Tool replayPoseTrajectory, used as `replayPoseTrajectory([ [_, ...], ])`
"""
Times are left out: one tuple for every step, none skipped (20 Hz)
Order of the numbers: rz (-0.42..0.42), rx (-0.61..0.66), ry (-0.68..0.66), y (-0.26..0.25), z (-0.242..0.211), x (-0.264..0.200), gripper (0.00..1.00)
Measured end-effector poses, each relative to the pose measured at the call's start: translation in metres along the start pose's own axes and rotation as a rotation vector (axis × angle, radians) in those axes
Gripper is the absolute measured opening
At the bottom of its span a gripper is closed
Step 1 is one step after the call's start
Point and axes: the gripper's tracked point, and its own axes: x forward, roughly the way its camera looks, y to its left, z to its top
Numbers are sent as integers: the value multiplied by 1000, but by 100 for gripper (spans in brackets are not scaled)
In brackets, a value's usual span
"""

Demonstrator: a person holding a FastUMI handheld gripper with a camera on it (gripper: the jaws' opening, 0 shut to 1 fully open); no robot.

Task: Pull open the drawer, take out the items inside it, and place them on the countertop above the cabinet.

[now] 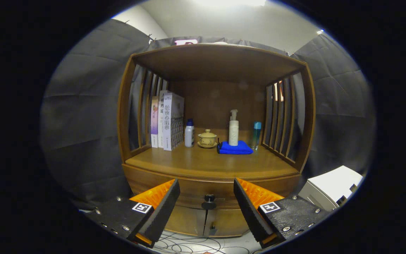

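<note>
Gripper (206, 199) fingers stand wide apart and hold nothing, facing the wooden cabinet (125, 116) — its closed drawer (192, 188) lies just ahead, the dark knob (209, 198) showing between the fingers. On the surface (203, 162) above the drawer stand books (167, 121), a small white bottle (189, 133), a lidded cup (207, 138), a pump bottle (233, 128) on a folded blue cloth (234, 148) — and a blue-capped bottle (256, 135) beside it.

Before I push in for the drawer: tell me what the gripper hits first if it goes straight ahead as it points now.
Probably the drawer knob: it sits centred between the open gripper fingers, on the closed drawer front. Depth is unclear, so how far ahead I cannot tell.
</note>
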Motion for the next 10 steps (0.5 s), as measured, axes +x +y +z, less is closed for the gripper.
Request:
replayPoseTrajectory([
  [-14,0,17,-1,-9,6,95],
  [-21,13,32,-1,-18,10,95],
  [-17,35,43,0,-25,14,95],
  [-11,57,53,3,-33,18,95],
  [-14,73,63,1,-40,22,95],
  [-22,84,72,-2,-47,26,95],
  [-29,90,79,-4,-52,31,95],
  [-39,89,81,-8,-59,38,95],
  [-43,86,92,-9,-66,42,95],
  [-29,84,96,-7,-72,49,95],
])
